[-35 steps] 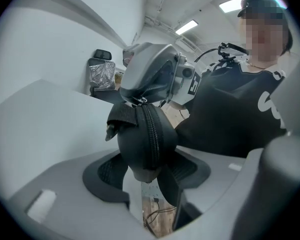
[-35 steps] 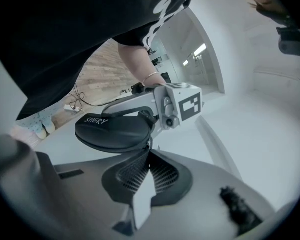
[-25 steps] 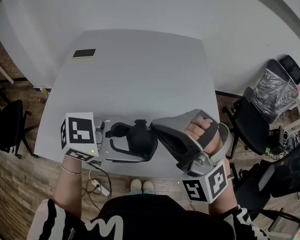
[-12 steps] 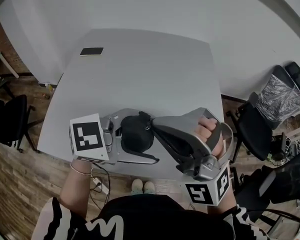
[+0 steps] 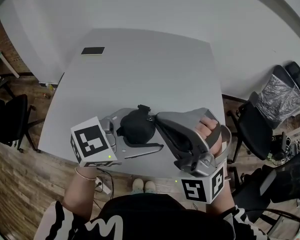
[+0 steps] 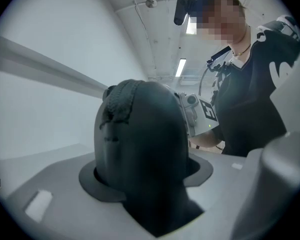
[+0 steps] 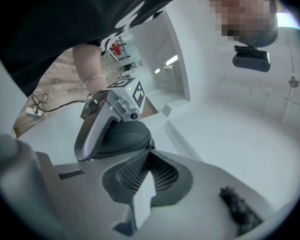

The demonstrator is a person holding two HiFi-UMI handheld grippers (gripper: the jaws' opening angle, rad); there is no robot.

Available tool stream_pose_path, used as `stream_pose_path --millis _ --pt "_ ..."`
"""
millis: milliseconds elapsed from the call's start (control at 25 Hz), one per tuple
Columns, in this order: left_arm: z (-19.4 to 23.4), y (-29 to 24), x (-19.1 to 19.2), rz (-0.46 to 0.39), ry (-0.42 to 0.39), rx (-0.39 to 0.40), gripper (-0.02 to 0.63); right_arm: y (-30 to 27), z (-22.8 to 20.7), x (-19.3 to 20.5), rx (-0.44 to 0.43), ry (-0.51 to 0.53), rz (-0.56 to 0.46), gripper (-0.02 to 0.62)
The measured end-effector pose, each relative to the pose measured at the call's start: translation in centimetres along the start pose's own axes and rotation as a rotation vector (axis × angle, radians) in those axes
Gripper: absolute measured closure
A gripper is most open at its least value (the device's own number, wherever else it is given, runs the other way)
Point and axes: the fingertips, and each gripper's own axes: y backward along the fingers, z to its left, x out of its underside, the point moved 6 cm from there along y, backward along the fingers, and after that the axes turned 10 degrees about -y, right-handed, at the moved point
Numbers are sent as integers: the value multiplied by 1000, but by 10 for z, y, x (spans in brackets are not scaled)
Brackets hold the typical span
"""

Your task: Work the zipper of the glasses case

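Note:
The black glasses case (image 5: 135, 126) hangs above the near edge of the table, gripped at its left end by my left gripper (image 5: 146, 130). That gripper's jaws have just been closing, and they now press on the case. In the left gripper view the case (image 6: 140, 149) fills the space between the jaws of the left gripper (image 6: 150, 176). From the right, my right gripper (image 5: 153, 118) reaches the case's right end. In its own view the right gripper (image 7: 149, 155) is shut, with the small zipper pull (image 7: 150, 144) at its tips against the case (image 7: 122, 136).
The grey table (image 5: 150, 74) carries a small dark flat object (image 5: 92, 50) at its far left. Black office chairs stand to the right (image 5: 252, 126) and to the left (image 5: 10, 119). A cable with a power strip (image 5: 102, 186) lies on the wooden floor under the near edge.
Both grippers and the case have shifted slightly up the picture. The left gripper has tilted, its marker cube swinging lower and to the right, and the case now shows its rounded side.

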Motion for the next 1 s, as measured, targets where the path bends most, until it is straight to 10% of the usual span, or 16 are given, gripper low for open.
stream_pose_path --millis 640,1000 --pt "11 9 -12 -83 66 -11 308 7 20 19 -5 -236 13 589" --pt "23 14 -33 -236 172 -7 305 10 25 20 -4 -195 34 589"
